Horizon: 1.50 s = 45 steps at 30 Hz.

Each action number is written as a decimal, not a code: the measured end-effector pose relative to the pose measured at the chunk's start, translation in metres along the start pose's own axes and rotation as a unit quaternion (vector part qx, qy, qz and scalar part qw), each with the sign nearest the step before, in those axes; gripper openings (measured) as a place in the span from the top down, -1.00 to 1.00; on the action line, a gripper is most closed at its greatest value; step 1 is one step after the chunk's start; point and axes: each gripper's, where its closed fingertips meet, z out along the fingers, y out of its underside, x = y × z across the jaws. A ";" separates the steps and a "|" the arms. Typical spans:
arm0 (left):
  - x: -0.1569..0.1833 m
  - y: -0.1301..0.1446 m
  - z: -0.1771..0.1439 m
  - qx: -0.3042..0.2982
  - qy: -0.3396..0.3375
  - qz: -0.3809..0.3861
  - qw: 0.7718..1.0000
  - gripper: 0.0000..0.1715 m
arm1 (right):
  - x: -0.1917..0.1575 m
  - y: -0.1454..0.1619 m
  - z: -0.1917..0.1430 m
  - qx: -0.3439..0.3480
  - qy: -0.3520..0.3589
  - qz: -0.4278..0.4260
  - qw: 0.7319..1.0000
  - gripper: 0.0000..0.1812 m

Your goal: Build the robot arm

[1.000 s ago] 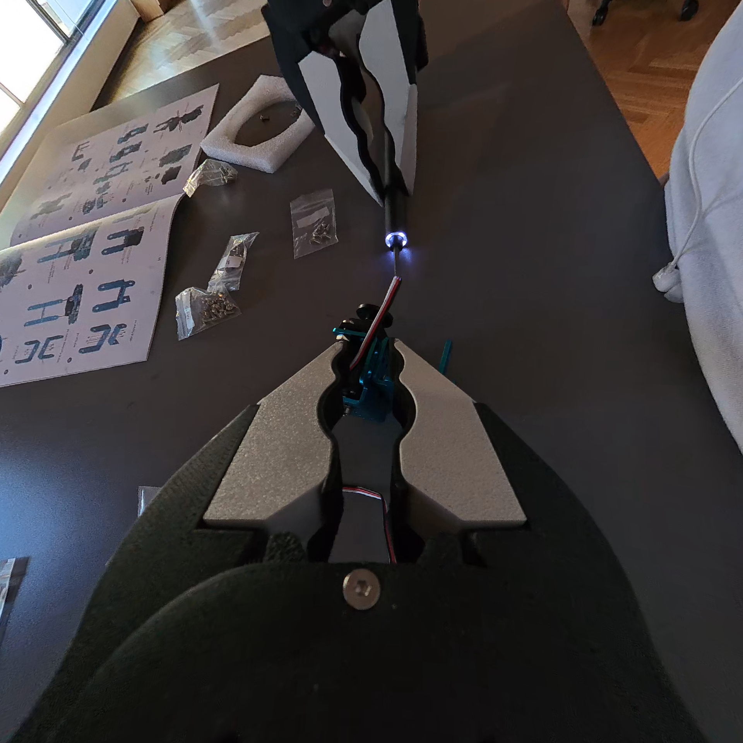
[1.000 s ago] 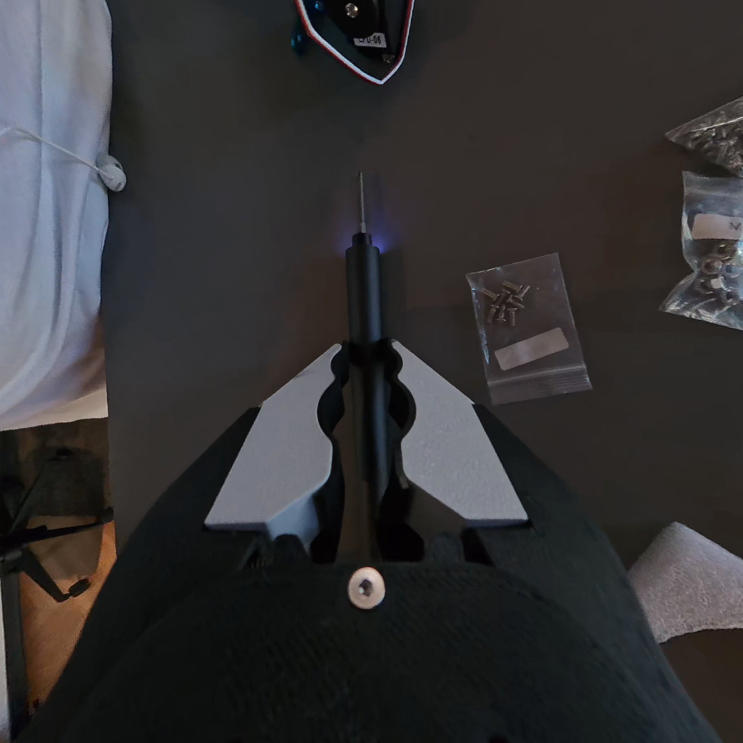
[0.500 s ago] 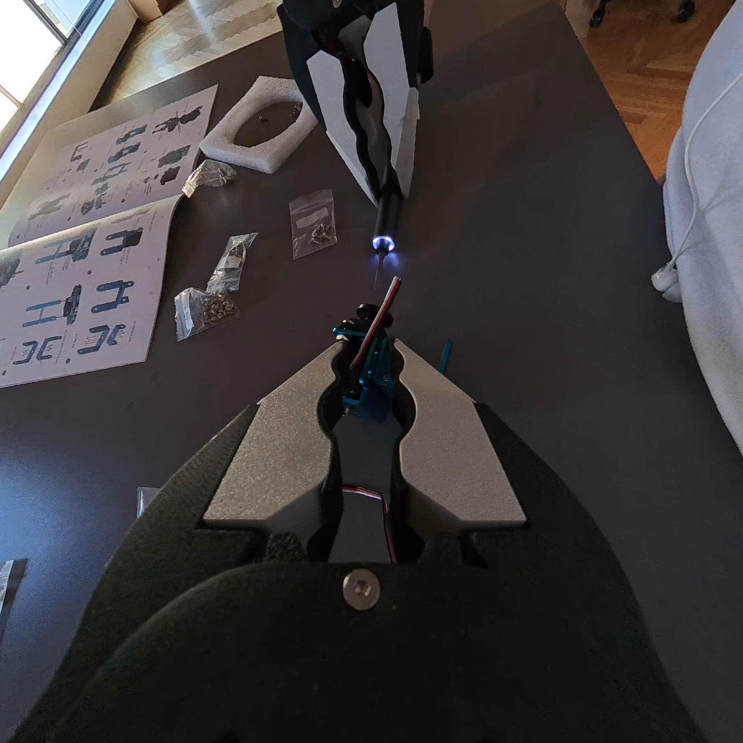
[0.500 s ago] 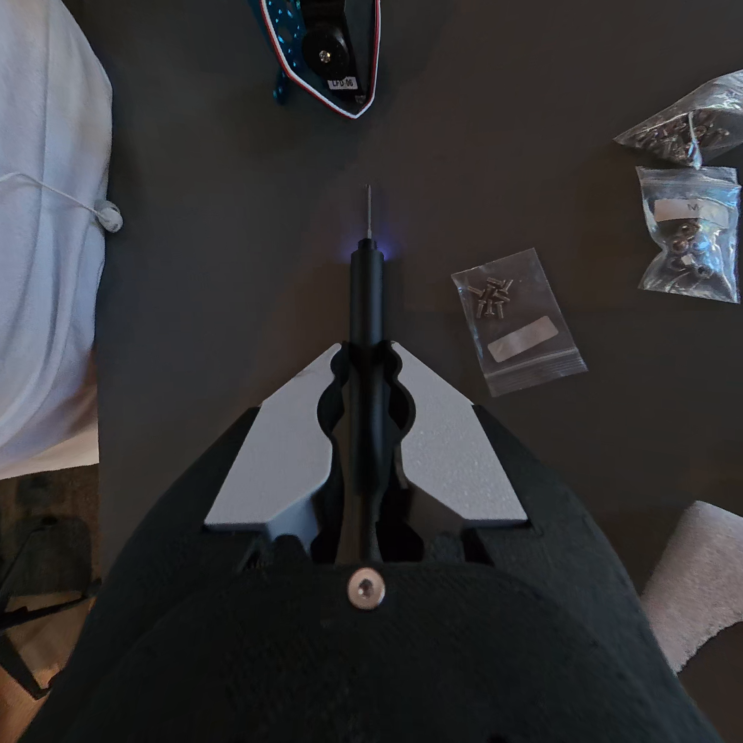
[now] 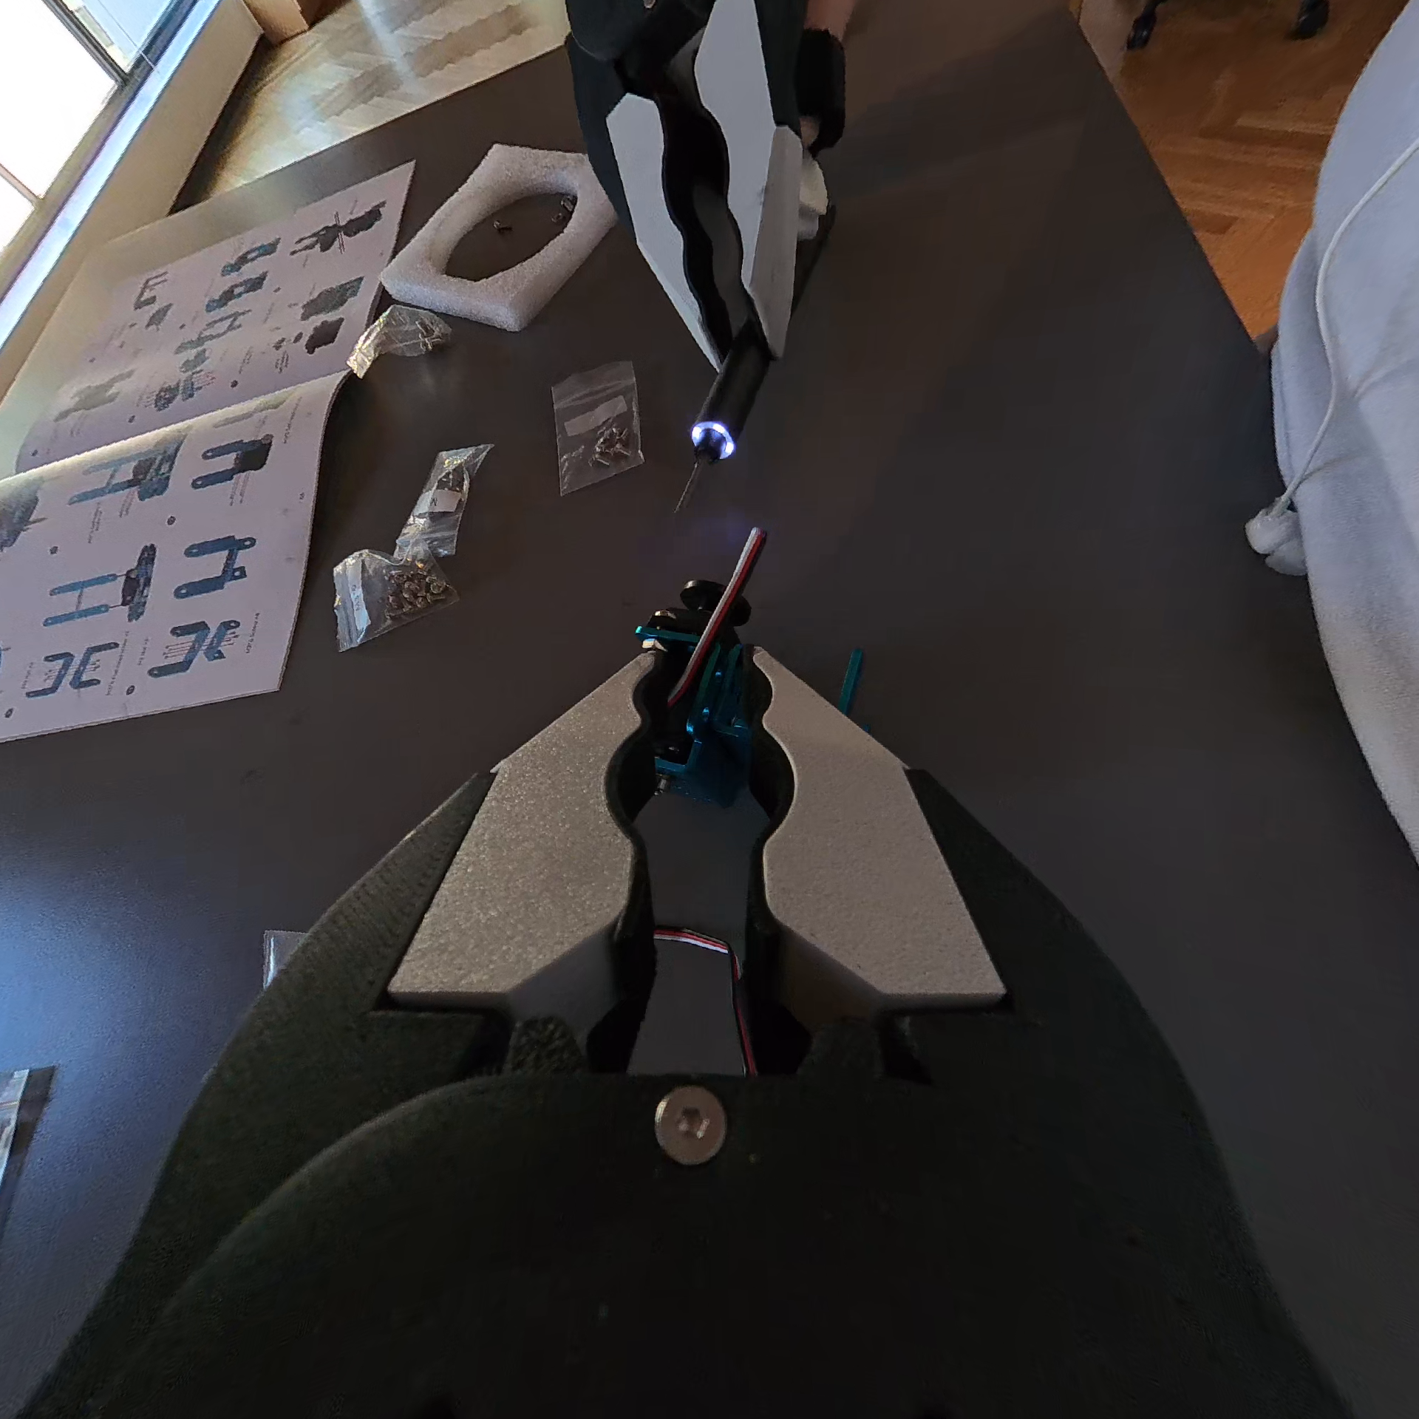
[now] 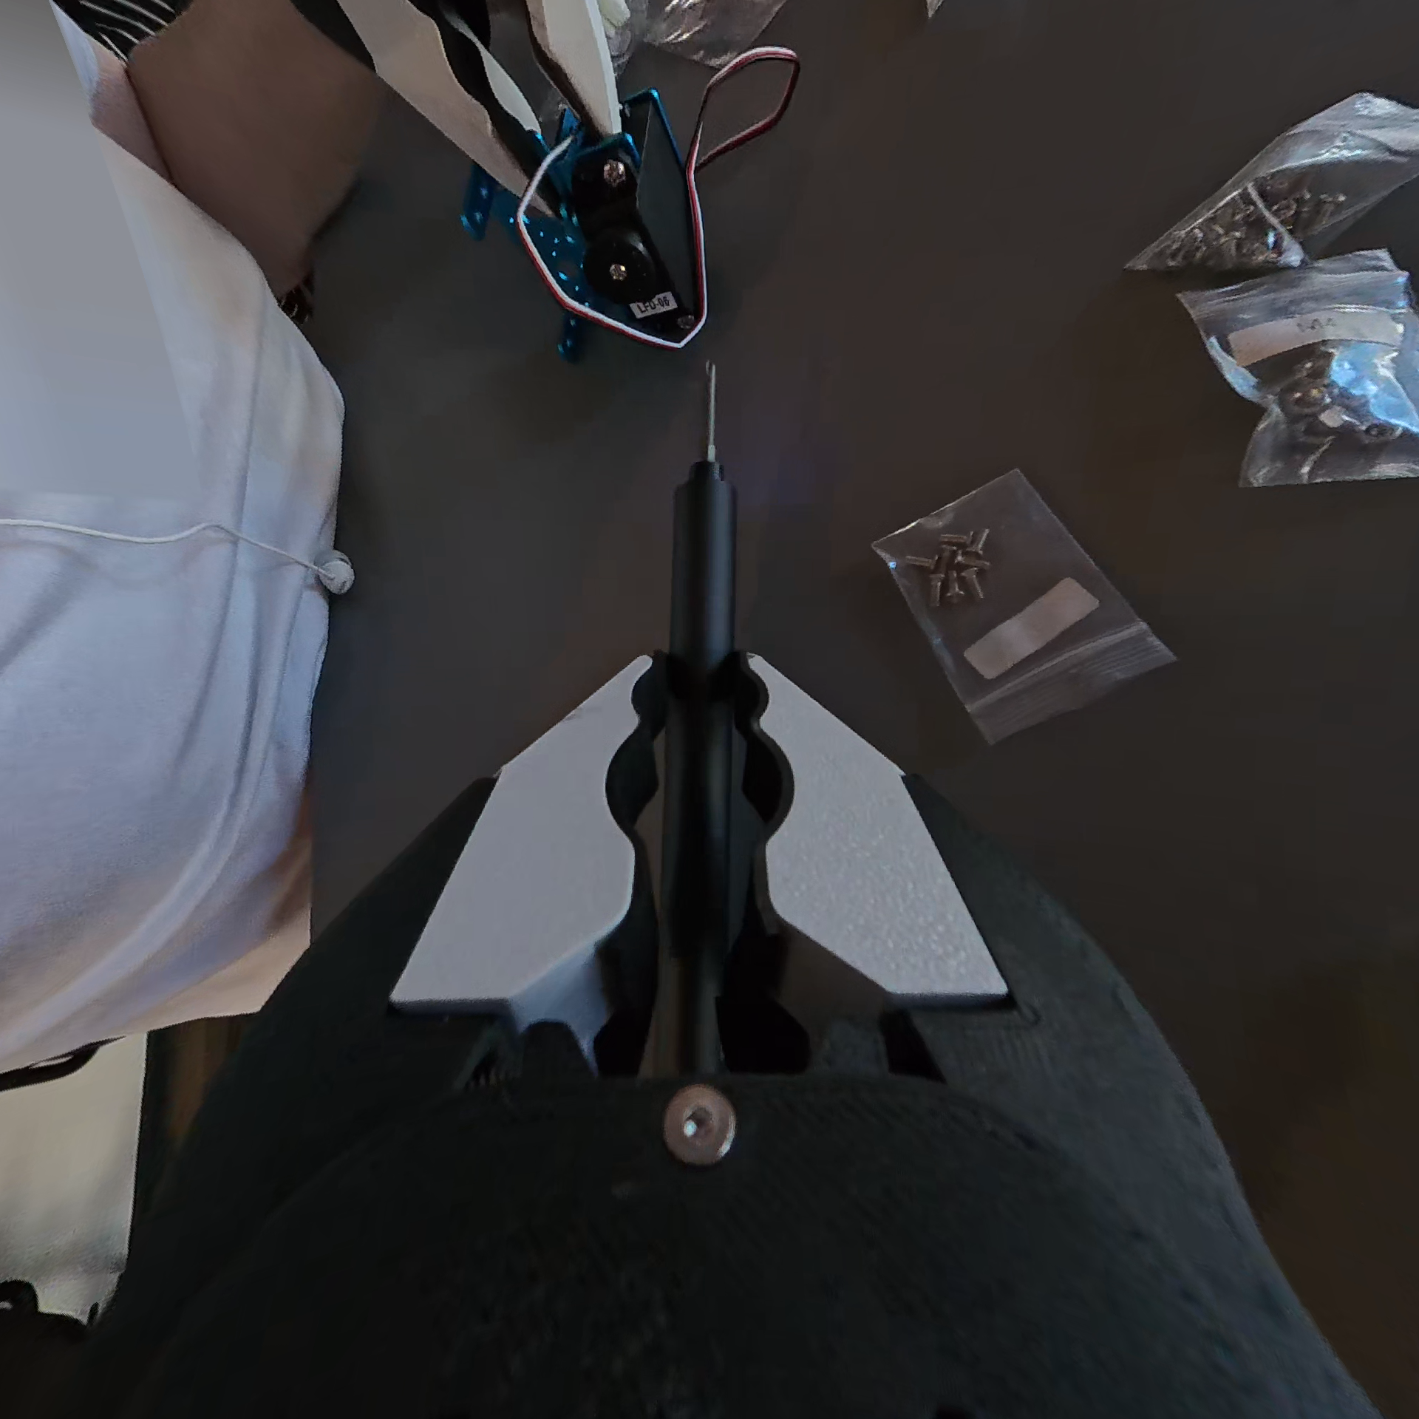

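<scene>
**Both grippers loaded, driver tip hanging short of the servo**

Left gripper [image 5: 700, 676] first, nearest the lens: its grey fingers [image 5: 537, 829] are nearly closed, clamped on a blue metal bracket [image 5: 702, 756] that carries a black servo [image 6: 637, 253], with a red, white and black wire [image 5: 722, 606] looping up over the top. Firm hold, by the look of it, the assembly sitting just above the dark table [image 5: 998, 537].

Over to the right gripper [image 6: 699, 668], and it's the same story: narrowly parted, closed around the barrel of a slim black electric screwdriver [image 6: 699, 568]. The light ring glows at its nose and the thin bit [image 6: 711, 407] pokes forward, close to the servo's front edge but apart from it, no contact.

If a screw on that servo is to be driven well, I'd judge the trick is lining the bit square with the screw head before pressing, while the left side keeps the bracket dead steady.

Further out: a flat clear bag of small screws [image 6: 1013, 606] just beside the driver, more bulging screw bags [image 6: 1321, 368] beyond, an open instruction booklet [image 5: 153, 491], a white foam frame [image 5: 507, 238], and a person's white garment [image 6: 138, 614] at the table's edge.
</scene>
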 end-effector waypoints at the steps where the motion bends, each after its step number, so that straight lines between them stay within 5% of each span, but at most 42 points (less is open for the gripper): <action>1: 0.000 0.000 0.000 0.000 0.000 0.000 1.000 0.79 | 0.000 0.000 0.000 0.003 0.000 -0.001 1.000 0.82; 11: 0.000 0.000 0.000 0.000 0.000 0.000 1.000 0.79 | 0.005 0.013 -0.002 -0.045 -0.019 0.034 0.998 0.81; 23: 0.001 0.000 -0.001 0.000 0.000 0.000 1.000 0.79 | 0.013 0.010 -0.005 -0.086 0.090 -0.114 0.986 0.82; 45: 0.001 0.000 -0.001 0.001 0.000 0.001 1.000 0.79 | 0.014 0.009 -0.003 -0.084 0.070 -0.089 0.990 0.81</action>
